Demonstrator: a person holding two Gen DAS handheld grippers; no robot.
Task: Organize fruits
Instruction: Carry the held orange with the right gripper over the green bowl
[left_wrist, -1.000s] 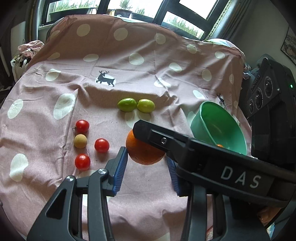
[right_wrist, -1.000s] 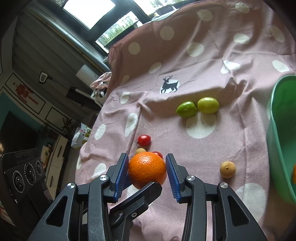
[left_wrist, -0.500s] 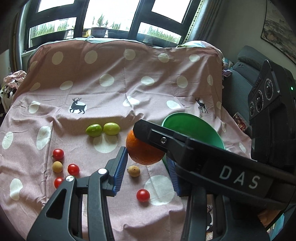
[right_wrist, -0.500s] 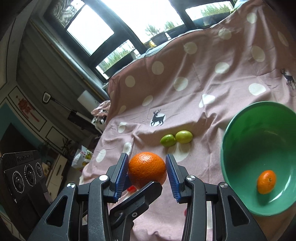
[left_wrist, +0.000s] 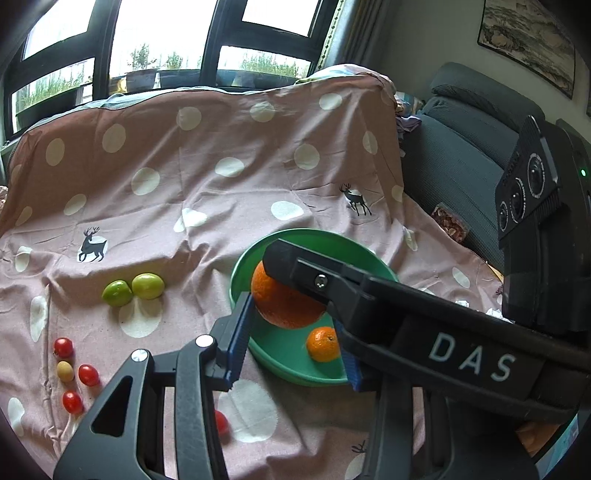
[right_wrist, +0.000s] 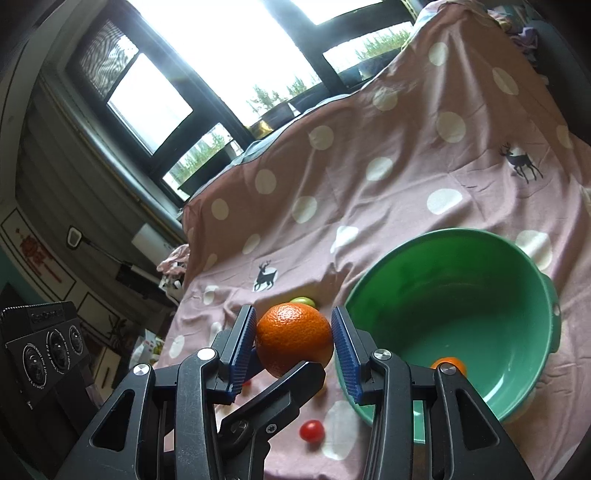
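Fruit spread on a dotted pink cloth

Green bowl at 3 o'clock; two green fruits centre-left; cherry tomatoes at 8 o'clock.

The large orange is sitting between blue ribbed pads, raised above the cloth at the near left rim of the green bowl. The bowl is standing upright, containing one small mandarin on its floor. Two green fruits are lying side by side, touching, left of the bowl. Red cherry tomatoes are clustering around a small yellowish fruit further left.
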